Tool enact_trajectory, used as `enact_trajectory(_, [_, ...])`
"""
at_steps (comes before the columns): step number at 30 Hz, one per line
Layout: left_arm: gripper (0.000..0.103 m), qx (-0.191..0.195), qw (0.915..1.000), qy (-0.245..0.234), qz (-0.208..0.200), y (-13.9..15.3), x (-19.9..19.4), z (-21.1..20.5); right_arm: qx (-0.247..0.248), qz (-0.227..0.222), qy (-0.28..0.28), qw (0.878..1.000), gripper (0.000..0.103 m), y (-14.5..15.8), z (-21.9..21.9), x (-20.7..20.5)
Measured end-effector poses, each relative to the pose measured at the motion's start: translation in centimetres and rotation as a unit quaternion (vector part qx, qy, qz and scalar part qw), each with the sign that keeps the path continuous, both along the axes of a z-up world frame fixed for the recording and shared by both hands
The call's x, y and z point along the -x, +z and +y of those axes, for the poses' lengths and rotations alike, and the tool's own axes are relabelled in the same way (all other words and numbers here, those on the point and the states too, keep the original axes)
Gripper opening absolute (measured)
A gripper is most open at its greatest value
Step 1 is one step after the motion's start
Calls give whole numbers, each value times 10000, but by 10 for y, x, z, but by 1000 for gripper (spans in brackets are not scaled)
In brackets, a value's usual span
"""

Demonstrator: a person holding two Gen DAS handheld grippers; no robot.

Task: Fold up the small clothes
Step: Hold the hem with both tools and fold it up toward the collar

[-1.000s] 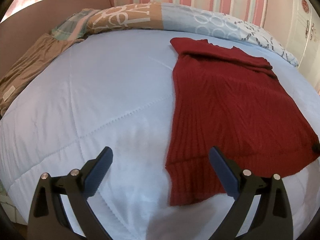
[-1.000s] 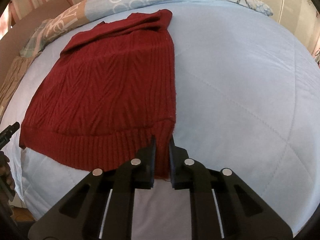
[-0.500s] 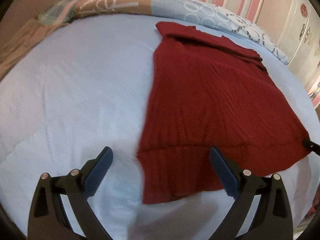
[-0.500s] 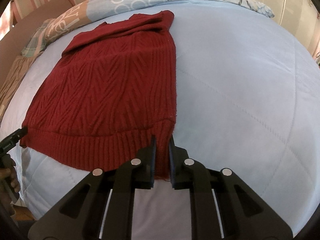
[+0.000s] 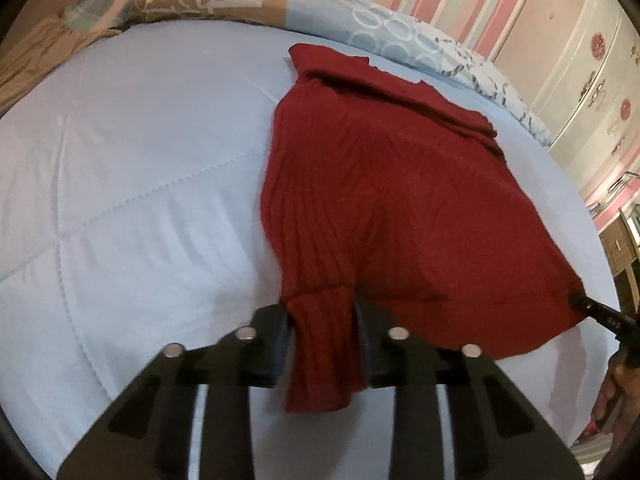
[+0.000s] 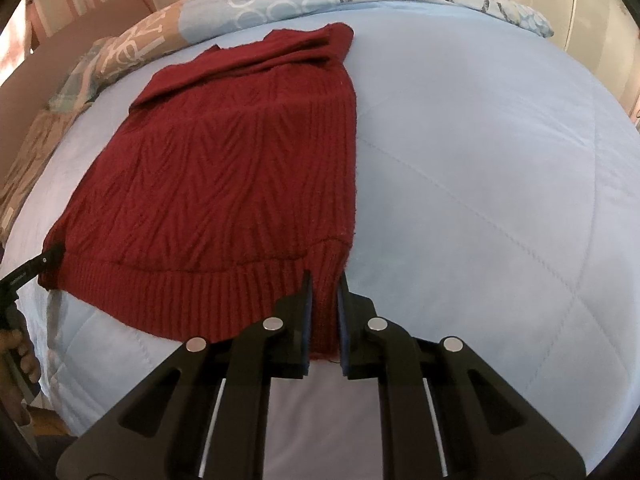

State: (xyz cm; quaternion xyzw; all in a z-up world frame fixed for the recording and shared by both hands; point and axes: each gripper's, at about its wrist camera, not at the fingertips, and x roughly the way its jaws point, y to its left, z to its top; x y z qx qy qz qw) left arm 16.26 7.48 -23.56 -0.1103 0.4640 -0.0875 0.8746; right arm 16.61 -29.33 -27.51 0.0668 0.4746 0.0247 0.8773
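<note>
A dark red knitted sweater (image 5: pixel 392 200) lies flat on a light blue quilt (image 5: pixel 140 184), its ribbed hem toward me. My left gripper (image 5: pixel 320 316) is shut on the hem's left corner, which bunches between the fingers. My right gripper (image 6: pixel 324 284) is shut on the hem's right corner. The sweater (image 6: pixel 240 168) shows in the right wrist view with its collar end folded over at the far side. The right gripper's tip (image 5: pixel 592 308) shows at the sweater's right corner in the left wrist view, and the left gripper's tip (image 6: pixel 36 268) shows at the left corner in the right wrist view.
Patterned pillows (image 5: pixel 248 0) lie along the far edge of the bed. A brown cloth (image 5: pixel 36 56) lies at the far left. A pink striped wall and a white cabinet (image 5: pixel 592 72) stand behind and to the right. The quilt (image 6: pixel 480 160) stretches right of the sweater.
My left gripper moved right onto the hem's left corner and shut on it, bunching the fabric. My right gripper stayed shut on the right corner.
</note>
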Motion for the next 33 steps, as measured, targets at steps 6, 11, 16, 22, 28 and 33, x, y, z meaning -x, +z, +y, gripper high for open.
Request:
enact_trajectory(6, [19, -115, 9998, -98, -147, 13, 2, -5, 107, -3, 98, 9999, 9, 2, 2, 2])
enact_trajectory(11, [18, -162, 9996, -105, -225, 22, 3, -8, 148, -114, 154, 9997, 9, 11, 4, 5])
enact_trajectory(16, [17, -463, 9982, -145, -344, 34, 9, -19, 91, -155, 124, 9998, 9, 15, 3, 15])
enact_trajectory(22, [17, -756, 9958, -190, -473, 51, 21, -24, -43, -347, 119, 9993, 9, 36, -3, 32])
enact_trajectory(28, [17, -894, 9947, -241, -453, 64, 37, -20, -267, -352, 49, 9990, 9, 45, -13, 56])
enact_trajectory(33, [17, -990, 9937, -444, -277, 62, 61, -15, -219, -362, 57, 9991, 9, 59, -14, 69])
